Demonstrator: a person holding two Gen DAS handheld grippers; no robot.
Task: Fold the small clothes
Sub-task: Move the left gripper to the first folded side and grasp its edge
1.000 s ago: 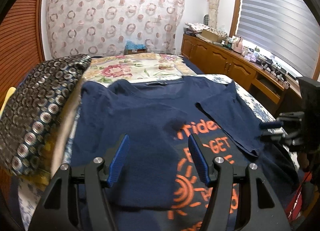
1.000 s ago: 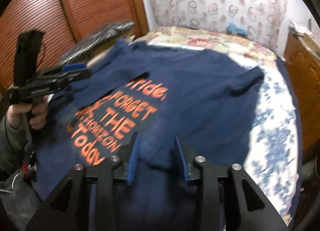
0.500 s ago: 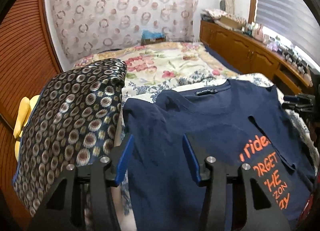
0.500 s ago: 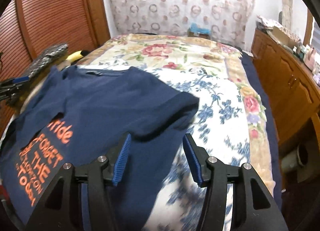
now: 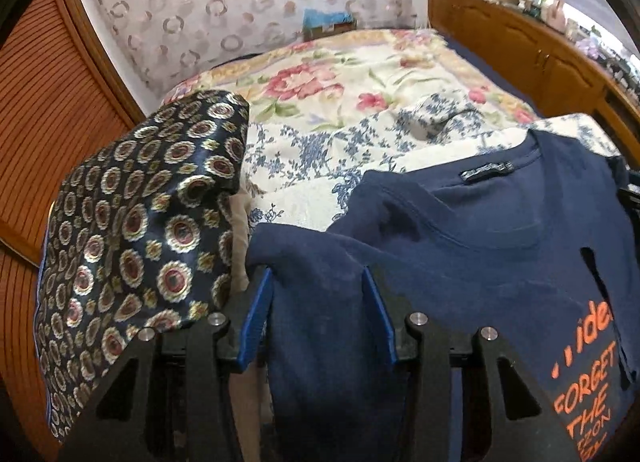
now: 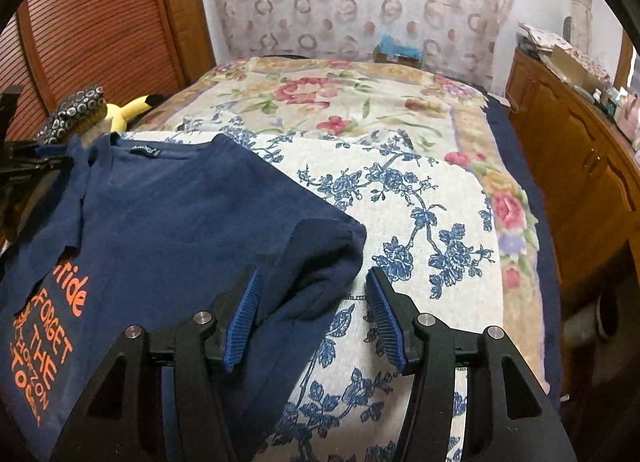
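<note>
A navy T-shirt (image 5: 480,254) with orange lettering lies spread on the bed; it also shows in the right wrist view (image 6: 172,218). My left gripper (image 5: 316,282) is open, its blue pads on either side of the shirt's left sleeve and shoulder. My right gripper (image 6: 312,290) is open, with the right sleeve's edge (image 6: 320,250) lying between its pads. The left gripper's fingertips show at the far left of the right wrist view (image 6: 36,160).
A dark patterned cloth (image 5: 140,242) is piled on the left beside the shirt. A floral bedspread (image 6: 400,190) covers the bed. A yellow plush toy (image 6: 128,108) lies by the wooden wardrobe (image 6: 92,30). A wooden cabinet (image 6: 580,162) runs along the right.
Both grippers have moved outward from the shirt's middle to its sleeves: the left one to the left shoulder, the right one to the right sleeve edge. Both stayed open.
</note>
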